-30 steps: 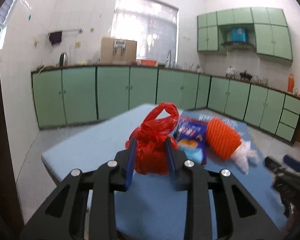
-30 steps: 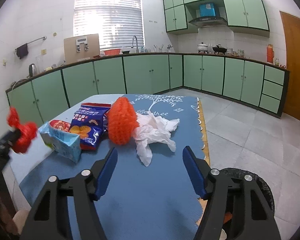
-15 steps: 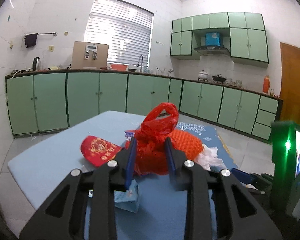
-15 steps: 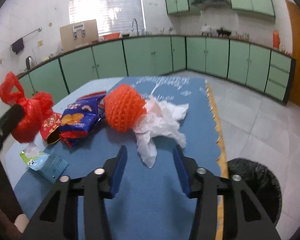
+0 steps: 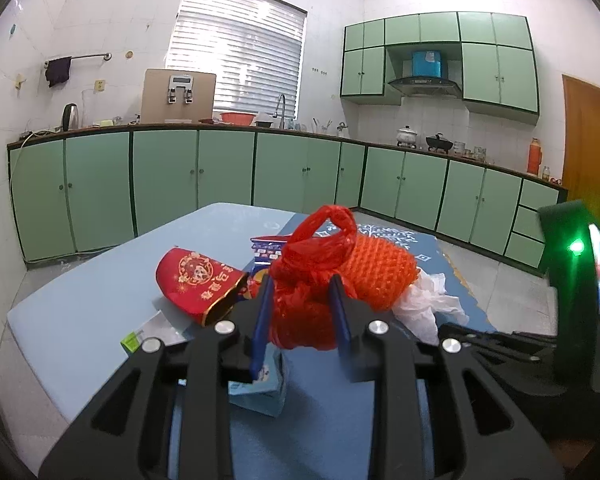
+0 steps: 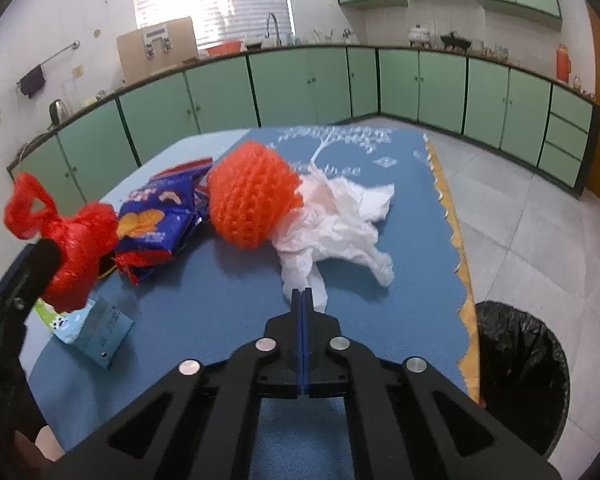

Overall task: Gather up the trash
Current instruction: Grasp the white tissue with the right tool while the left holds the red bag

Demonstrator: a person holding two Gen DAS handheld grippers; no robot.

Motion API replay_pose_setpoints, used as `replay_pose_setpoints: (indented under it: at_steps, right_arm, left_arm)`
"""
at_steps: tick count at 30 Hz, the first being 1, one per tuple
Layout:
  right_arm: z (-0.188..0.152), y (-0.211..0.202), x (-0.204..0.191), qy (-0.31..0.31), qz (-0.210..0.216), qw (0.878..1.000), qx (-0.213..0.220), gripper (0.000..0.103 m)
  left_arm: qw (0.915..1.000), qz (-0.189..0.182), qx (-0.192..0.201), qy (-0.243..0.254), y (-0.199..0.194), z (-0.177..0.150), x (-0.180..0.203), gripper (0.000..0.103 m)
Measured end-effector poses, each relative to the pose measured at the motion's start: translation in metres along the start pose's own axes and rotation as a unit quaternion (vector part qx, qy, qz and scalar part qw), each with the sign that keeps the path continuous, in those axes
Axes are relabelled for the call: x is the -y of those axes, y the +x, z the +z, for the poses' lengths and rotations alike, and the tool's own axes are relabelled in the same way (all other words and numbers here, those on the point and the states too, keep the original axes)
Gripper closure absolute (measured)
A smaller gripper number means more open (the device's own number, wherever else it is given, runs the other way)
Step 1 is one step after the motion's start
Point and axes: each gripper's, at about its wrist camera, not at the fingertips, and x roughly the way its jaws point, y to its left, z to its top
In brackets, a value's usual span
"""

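My left gripper [image 5: 300,312] is shut on a knotted red plastic bag [image 5: 312,280] and holds it above the blue table mat [image 6: 204,312]; the bag also shows at the left of the right wrist view [image 6: 76,248]. My right gripper [image 6: 302,294] is shut and empty, its tips just short of a crumpled white tissue [image 6: 336,220]. An orange knitted ball [image 6: 252,196], a blue snack packet [image 6: 160,220], a red packet [image 5: 198,280] and a small light-blue carton [image 6: 96,328] lie on the table.
A bin lined with a black bag [image 6: 520,364] stands on the tiled floor by the table's right edge. Green kitchen cabinets [image 6: 300,84] run along the far walls. A wooden door [image 5: 592,152] is at the right.
My right gripper has closed from wide open to shut and moved towards the tissue. My left gripper has swung right with the red bag still in it.
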Motion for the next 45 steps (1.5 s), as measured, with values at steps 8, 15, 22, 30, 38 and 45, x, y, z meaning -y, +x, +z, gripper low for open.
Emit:
replay_pose_setpoints:
  at_steps: [8,15,22,30,38,45]
  right_arm:
    - [0.012,-0.014,0.000,-0.011,-0.009,0.999,0.028,0.101]
    - [0.021,0.008,-0.006,-0.008,-0.021,1.000,0.003,0.065]
    - [0.022,0.029,-0.002,0.008,-0.010,0.999,-0.044,0.100]
    - [0.023,-0.005,0.000,0.003,-0.035,0.999,0.030,0.102]
    - [0.031,-0.053,0.024,0.015,-0.036,0.996,0.074,0.102]
    - [0.015,-0.100,0.070,0.034,-0.069,0.993,0.093,0.102]
  left_arm:
    - [1.0000,-0.001,0.001,-0.001,-0.001,0.002,-0.001,0.076]
    - [1.0000,0.000,0.004,0.000,-0.001,0.004,-0.003,0.076]
    - [1.0000,0.001,0.001,-0.005,0.001,0.005,-0.006,0.076]
    - [1.0000,-0.002,0.000,-0.003,-0.001,0.006,-0.001,0.076]
    - [0.9994,-0.032,0.005,0.005,-0.008,0.013,0.020,0.076]
    - [0.9957,-0.092,-0.001,0.014,-0.018,0.014,0.065,0.076]
